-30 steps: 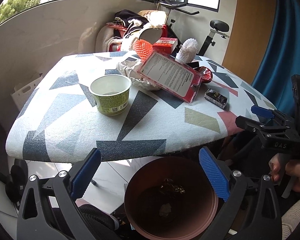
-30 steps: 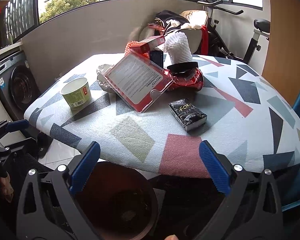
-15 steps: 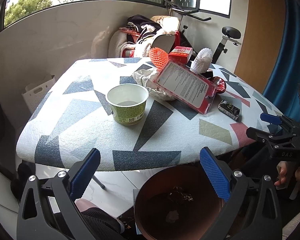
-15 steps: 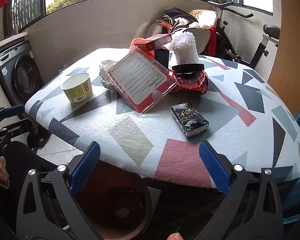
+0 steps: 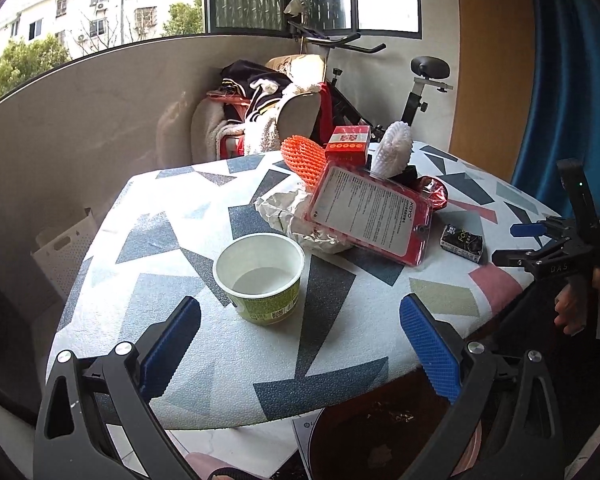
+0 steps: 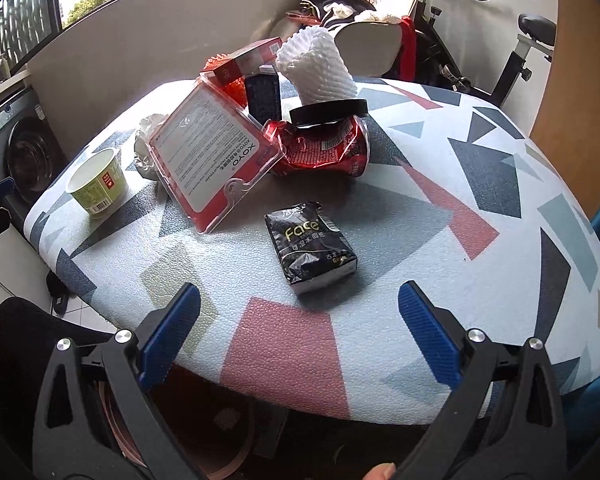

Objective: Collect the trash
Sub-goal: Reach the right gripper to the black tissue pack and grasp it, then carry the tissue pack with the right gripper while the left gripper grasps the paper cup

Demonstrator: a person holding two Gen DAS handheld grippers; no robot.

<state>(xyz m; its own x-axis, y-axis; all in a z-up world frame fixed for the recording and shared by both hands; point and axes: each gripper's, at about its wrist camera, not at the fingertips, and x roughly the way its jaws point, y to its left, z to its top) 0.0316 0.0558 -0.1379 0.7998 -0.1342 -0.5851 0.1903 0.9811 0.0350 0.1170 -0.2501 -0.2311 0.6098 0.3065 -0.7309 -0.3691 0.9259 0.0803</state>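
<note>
Green paper cup (image 5: 260, 278) stands upright near our table's (image 5: 340, 360) front edge; both our grippers (image 5: 300, 346) (image 6: 298, 336) gape wide, holding nothing.

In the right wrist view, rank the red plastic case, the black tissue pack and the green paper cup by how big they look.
1. red plastic case, clearly largest.
2. and 3. black tissue pack and green paper cup look about alike; the pack lies nearer the camera, so I will not rank them.

The brown bin (image 5: 388, 446) is half hidden under the table (image 5: 180, 240). The orange net (image 6: 236, 88) hides behind the red pack (image 6: 216, 156).
</note>
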